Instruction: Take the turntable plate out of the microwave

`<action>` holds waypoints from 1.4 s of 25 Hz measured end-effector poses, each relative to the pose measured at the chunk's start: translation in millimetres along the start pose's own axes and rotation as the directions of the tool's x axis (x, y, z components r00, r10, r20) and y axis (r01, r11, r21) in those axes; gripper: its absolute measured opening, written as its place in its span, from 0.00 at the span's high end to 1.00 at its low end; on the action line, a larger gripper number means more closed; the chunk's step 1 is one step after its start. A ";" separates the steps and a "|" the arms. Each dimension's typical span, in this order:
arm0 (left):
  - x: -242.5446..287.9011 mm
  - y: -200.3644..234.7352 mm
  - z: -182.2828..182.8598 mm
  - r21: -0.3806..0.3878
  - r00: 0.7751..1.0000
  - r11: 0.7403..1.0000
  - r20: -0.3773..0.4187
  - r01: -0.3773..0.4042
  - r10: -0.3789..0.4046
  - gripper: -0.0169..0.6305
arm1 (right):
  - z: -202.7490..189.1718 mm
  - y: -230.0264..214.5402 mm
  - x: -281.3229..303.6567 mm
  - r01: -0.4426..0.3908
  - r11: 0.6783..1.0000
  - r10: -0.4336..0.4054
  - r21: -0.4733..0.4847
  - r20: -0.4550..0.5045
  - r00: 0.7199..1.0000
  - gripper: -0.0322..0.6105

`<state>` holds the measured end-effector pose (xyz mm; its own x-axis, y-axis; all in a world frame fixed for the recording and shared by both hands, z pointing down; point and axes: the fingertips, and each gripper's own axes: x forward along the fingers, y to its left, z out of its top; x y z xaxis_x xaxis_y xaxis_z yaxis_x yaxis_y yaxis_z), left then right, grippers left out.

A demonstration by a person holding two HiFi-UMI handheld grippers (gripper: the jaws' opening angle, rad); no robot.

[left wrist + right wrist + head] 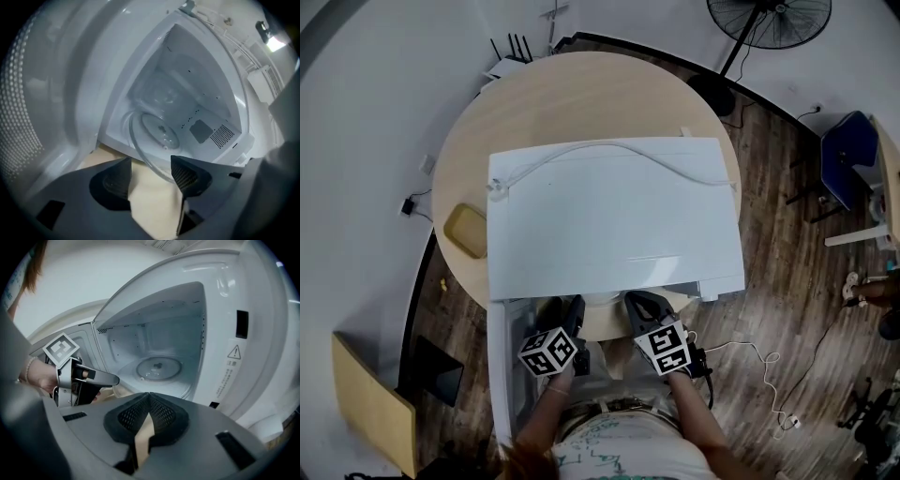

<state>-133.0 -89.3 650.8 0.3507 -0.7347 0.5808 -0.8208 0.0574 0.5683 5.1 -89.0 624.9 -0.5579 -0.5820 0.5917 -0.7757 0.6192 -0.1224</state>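
Observation:
The white microwave (609,216) stands on a round wooden table (572,94), its door (504,375) swung open to the left. The clear glass turntable plate (154,129) lies on the cavity floor; in the right gripper view the plate (158,368) sits flat. My left gripper (150,164) is open at the cavity mouth. The plate's near rim runs just ahead of its right finger, and only table shows between the pads. My right gripper (149,397) is shut on nothing, beside the left gripper (93,378). From the head, the left gripper (574,311) and right gripper (639,302) flank the opening.
A white power cord (609,155) lies across the microwave's top. A tan flat object (467,230) sits on the table at left. A standing fan (769,19), a blue chair (848,155) and a loose cable (764,375) are on the wooden floor.

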 end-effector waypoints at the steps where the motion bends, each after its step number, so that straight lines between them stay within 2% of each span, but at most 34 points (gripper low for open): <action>1: 3.0 0.7 0.1 -0.030 1.000 1.000 -0.002 0.000 0.000 0.58 | 0.7 -0.7 -1.4 0.000 1.000 0.000 0.000 0.001 1.000 0.96; 8: 24.3 -2.4 3.5 -0.201 1.000 0.980 0.001 0.005 -0.005 0.56 | 1.9 -5.5 -6.6 0.001 1.000 -0.002 0.003 0.004 1.000 0.96; 13: 36.2 -1.7 2.9 -0.316 1.000 0.949 -0.009 -0.013 0.010 0.55 | -2.2 -12.7 -11.2 0.013 1.000 -0.013 0.003 -0.005 1.000 0.96; 20: 39.1 -0.1 -1.2 -0.306 0.999 0.951 -0.043 -0.038 0.026 0.57 | -5.3 -23.1 -17.0 0.044 0.999 -0.043 0.003 -0.010 0.999 0.96; 28: 31.4 -3.4 0.3 -0.365 1.000 0.931 -0.015 -0.003 -0.003 0.71 | -9.7 -19.8 -20.1 0.047 0.999 -0.047 0.015 -0.012 0.999 0.96; 35: 29.2 -5.3 -1.8 -0.430 0.998 0.902 -0.023 0.041 -0.056 0.76 | -14.9 -14.7 -28.2 0.080 0.996 -0.080 0.049 -0.006 0.997 0.96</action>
<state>-117.6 -109.8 665.8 0.4067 -0.7209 0.5611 -0.5323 0.3122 0.7869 36.6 -73.8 621.8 -0.4922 -0.6264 0.6045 -0.8314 0.5440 -0.1133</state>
